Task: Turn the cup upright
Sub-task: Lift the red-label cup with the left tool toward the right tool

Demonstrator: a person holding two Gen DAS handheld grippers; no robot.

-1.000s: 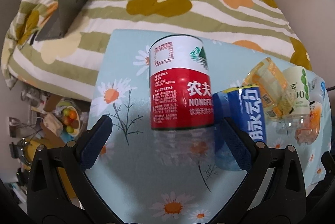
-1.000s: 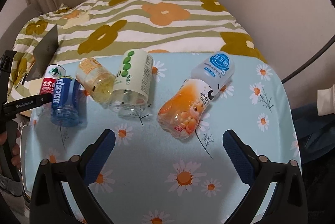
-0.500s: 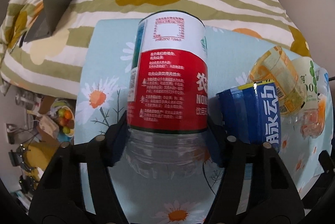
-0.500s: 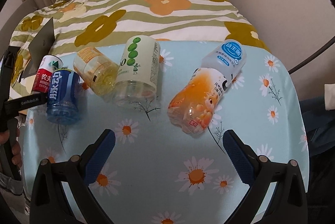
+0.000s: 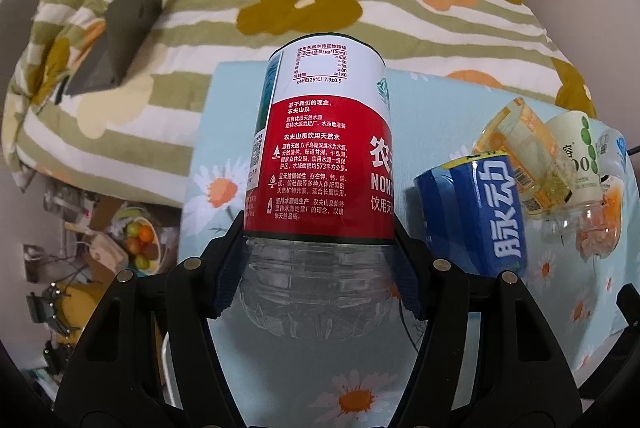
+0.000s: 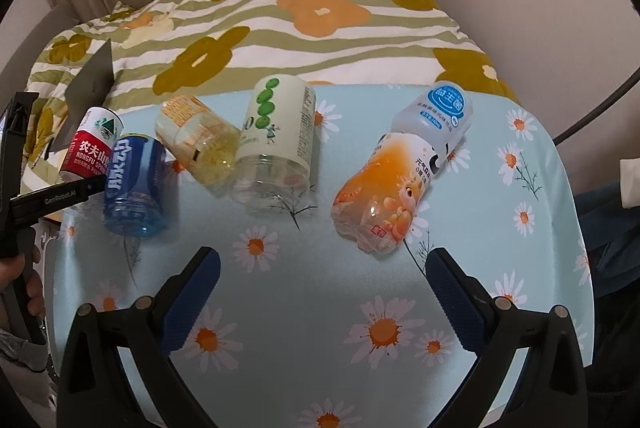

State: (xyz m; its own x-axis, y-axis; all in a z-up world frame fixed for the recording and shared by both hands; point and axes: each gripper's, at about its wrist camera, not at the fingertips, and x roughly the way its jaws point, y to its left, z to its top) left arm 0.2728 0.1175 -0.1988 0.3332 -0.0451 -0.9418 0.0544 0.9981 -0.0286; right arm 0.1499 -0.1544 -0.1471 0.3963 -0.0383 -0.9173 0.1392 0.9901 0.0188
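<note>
The red and white cup, cut from a Nongfu water bottle, lies on its side at the left end of the daisy-print table. My left gripper is shut on its clear end, pads on both sides. The cup also shows in the right wrist view, with the left gripper's finger across it. My right gripper is open and empty above the table's front middle.
A blue cup, a yellow cup, a cream cup with green dots, an orange cup and a white and blue bottle lie on the table. A flowered quilt lies behind, with a grey laptop on it.
My left gripper moved forward around the red cup and closed on its clear end. The right gripper drew back slightly and stays open.
</note>
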